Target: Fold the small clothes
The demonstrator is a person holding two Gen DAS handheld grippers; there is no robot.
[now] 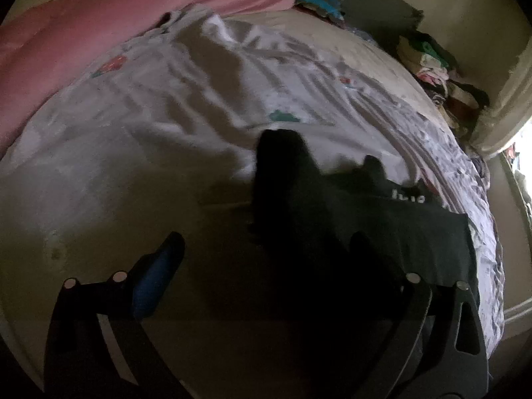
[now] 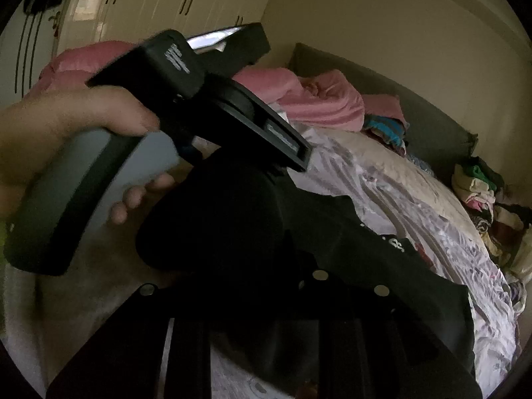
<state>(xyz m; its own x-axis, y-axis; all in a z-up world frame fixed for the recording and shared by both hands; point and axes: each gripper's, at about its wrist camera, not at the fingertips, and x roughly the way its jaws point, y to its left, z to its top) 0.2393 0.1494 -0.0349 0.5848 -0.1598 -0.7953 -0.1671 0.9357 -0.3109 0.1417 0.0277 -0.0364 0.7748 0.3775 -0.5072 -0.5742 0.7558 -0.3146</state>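
A black garment (image 1: 382, 219) with white lettering lies on the white patterned bed sheet (image 1: 166, 106), towards the right. My left gripper (image 1: 266, 237) is open wide just above it. Its blue-padded finger (image 1: 156, 276) is over bare sheet, and the other finger is dark against the cloth. In the right wrist view the black garment (image 2: 365, 266) is bunched up in front of the camera. My right gripper (image 2: 239, 266) is shut on that bunch, its tips buried in the cloth. A hand (image 2: 83, 113) holds the left gripper's handle at the upper left.
A pink blanket (image 1: 99, 33) is heaped at the head of the bed. Stacked clothes (image 2: 482, 183) sit along the far right edge, by a grey headboard (image 2: 382, 99). White wardrobe doors (image 2: 149, 0) stand behind. The sheet (image 2: 415, 206) is creased.
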